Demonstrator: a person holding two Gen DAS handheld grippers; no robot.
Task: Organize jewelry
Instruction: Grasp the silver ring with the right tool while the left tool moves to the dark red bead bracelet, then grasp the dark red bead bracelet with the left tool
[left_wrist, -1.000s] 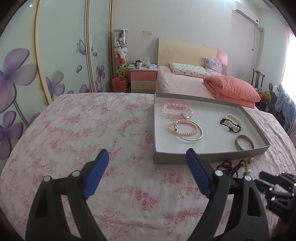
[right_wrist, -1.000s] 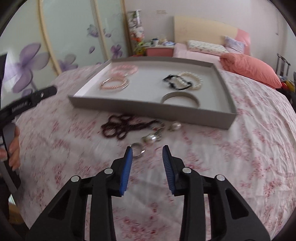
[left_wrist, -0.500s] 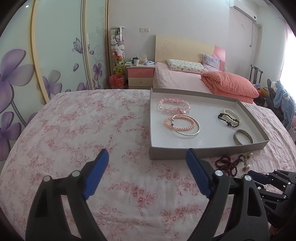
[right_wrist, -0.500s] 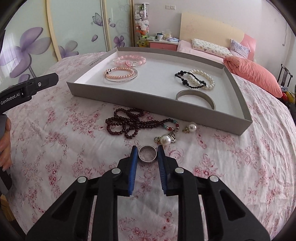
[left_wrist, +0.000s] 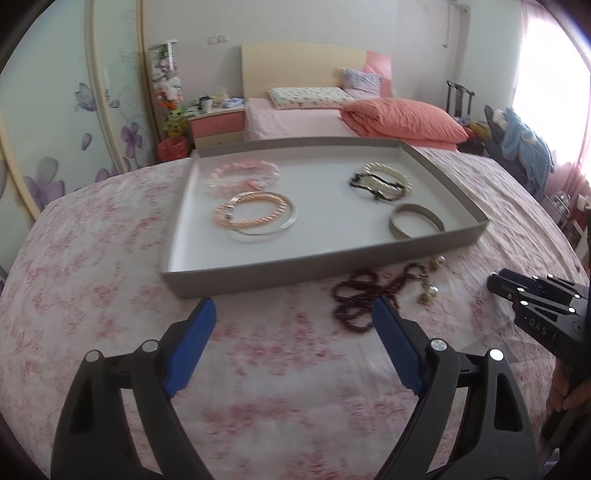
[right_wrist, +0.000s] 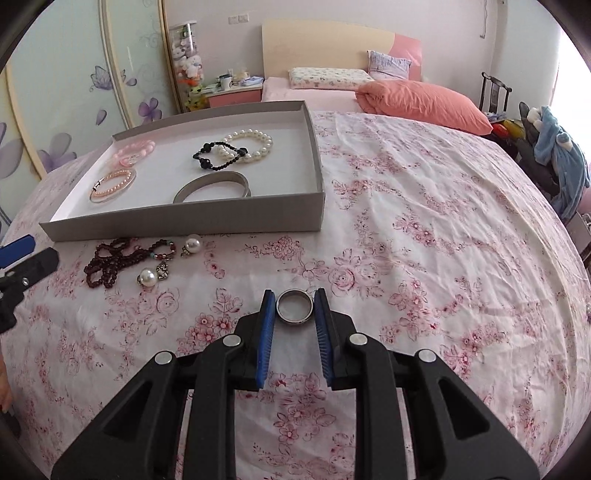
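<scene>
Between the right gripper's (right_wrist: 294, 309) fingers a silver ring (right_wrist: 294, 306) sits clamped, above the floral bedspread (right_wrist: 424, 229). Left gripper (left_wrist: 293, 325) gapes wide, empty. Bracelets already lie in the grey tray (right_wrist: 184, 221); the dark bead necklace (right_wrist: 110, 258) and pearl earrings (right_wrist: 192, 243) remain outside it, in a bedroom.
</scene>
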